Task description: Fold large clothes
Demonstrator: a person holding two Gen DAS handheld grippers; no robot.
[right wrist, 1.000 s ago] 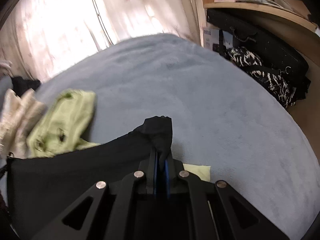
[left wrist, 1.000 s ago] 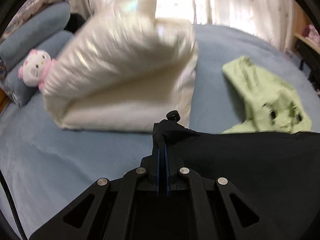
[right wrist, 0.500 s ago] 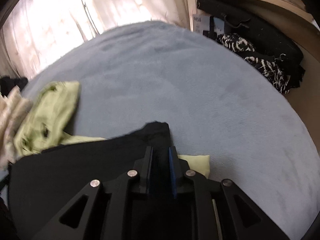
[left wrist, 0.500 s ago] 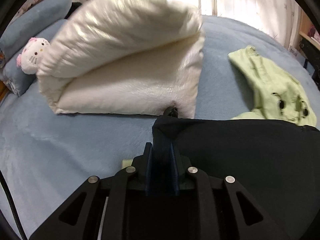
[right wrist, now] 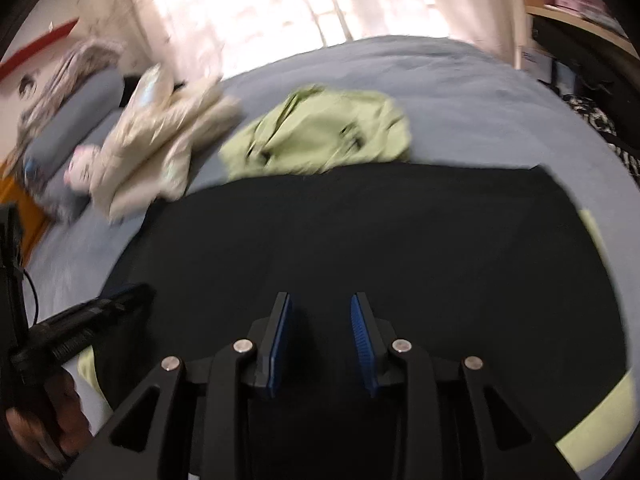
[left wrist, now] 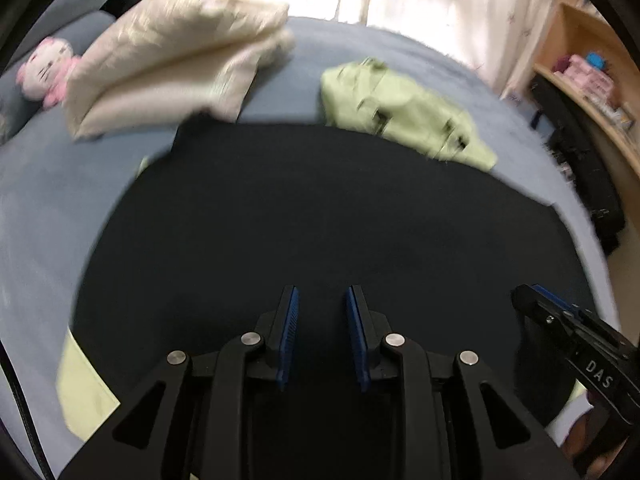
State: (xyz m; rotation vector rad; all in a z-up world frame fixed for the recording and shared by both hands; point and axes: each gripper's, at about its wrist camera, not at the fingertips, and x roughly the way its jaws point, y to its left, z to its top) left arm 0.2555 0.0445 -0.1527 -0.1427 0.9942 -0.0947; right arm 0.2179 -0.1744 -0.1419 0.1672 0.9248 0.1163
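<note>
One black garment (left wrist: 320, 208); one green garment (left wrist: 404, 112); one cream quilt (left wrist: 176, 44); one plush toy (left wrist: 44, 70); two grippers.

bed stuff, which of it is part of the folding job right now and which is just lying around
Part of the job:
- black garment, spread flat on the bed
- left gripper, open above it
- right gripper, open above it

Just lying about:
- green garment, crumpled beyond the black one
- cream bedding, folded in a heap
- plush toy beside it
- blue bedspread

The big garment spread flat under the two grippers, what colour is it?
Plain black garment, with no pattern visible. It shows best in the left wrist view.
</note>
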